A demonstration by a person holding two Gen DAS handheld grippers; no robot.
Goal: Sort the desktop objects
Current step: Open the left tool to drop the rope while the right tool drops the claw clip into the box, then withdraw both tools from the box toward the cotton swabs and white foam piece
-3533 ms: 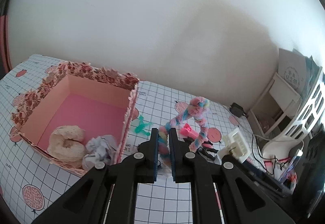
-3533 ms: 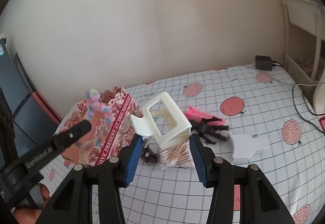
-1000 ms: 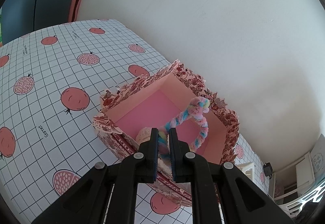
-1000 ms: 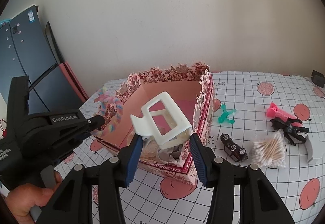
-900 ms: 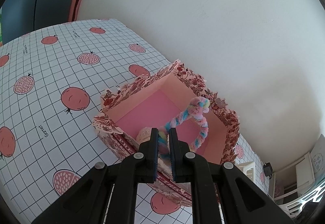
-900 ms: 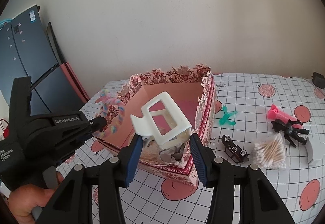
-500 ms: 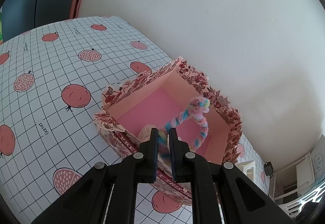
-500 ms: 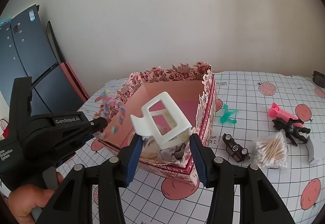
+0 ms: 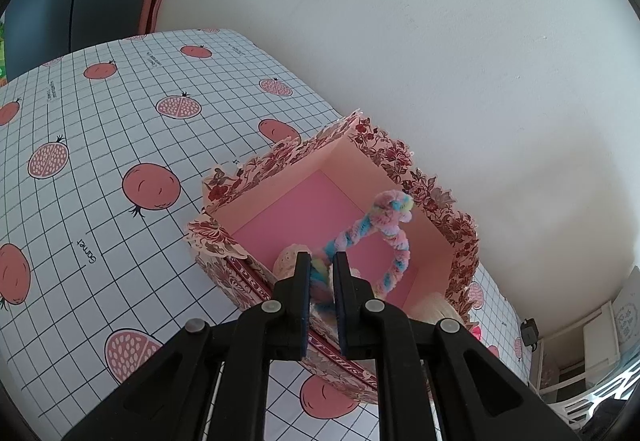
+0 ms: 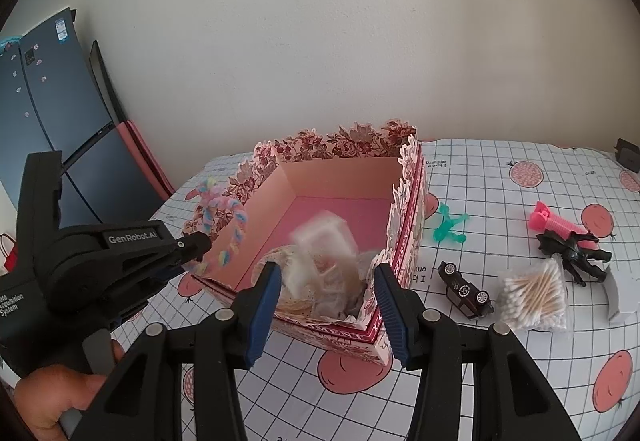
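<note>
**Two grippers working over the floral box**

Left gripper (image 9: 321, 273) is clamping a twisted pastel pipe-cleaner loop (image 9: 390, 237) above the pink floral cardboard box (image 10: 344, 165). Right gripper (image 10: 326, 281) is standing with jaws apart, empty; a blurred white plastic claw clip (image 10: 324, 241) is showing inside the box.

Our left tool (image 9: 321, 281) is clamped on the pipe-cleaner loop (image 9: 390, 229) above the floral box (image 10: 408, 209) – our right tool (image 10: 326, 291) hangs over its near corner, jaws apart, gripping nothing.
</note>
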